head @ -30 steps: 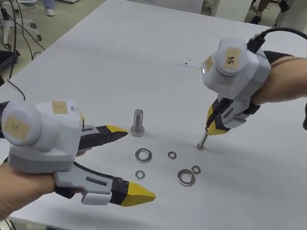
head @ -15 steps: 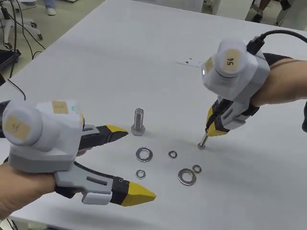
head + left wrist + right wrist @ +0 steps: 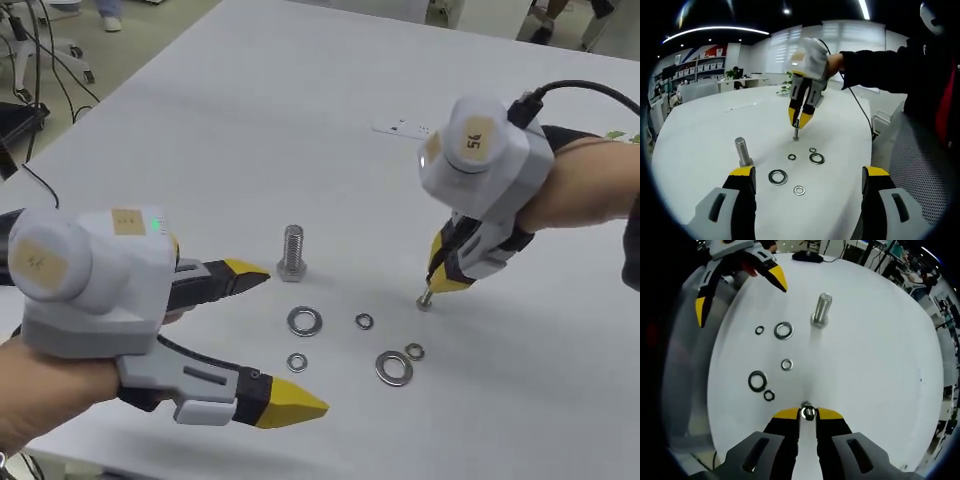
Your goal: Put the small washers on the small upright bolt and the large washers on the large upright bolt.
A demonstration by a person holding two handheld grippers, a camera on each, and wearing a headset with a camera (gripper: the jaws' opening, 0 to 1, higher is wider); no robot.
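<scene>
— Where is the small bolt [image 3: 808,413]?
— Pinched between the right gripper [image 3: 438,284] jaws.
— And the left gripper [image 3: 808,172]?
— Spread wide; washers [image 3: 777,176] lie ahead between its jaws, large bolt [image 3: 742,151] beside one tip.

White table [image 3: 230,130], broad and matte, with the hardware in a loose cluster on its near part; the large bolt [image 3: 292,252] stands upright on its head at the left of the group; the small bolt [image 3: 425,298] stands on the surface well to its right; five washers lie flat in front of and between the two; the first large washer [image 3: 304,321] sits just in front of the large bolt, the near small washer [image 3: 297,362] closer still; the middle small washer [image 3: 364,321] lies alone between the bolts; the second large washer [image 3: 394,367] lies to the right, the right small washer [image 3: 414,351] just beside it, contact hard to tell; far back, a small white slip [image 3: 400,128] lies flat.
</scene>
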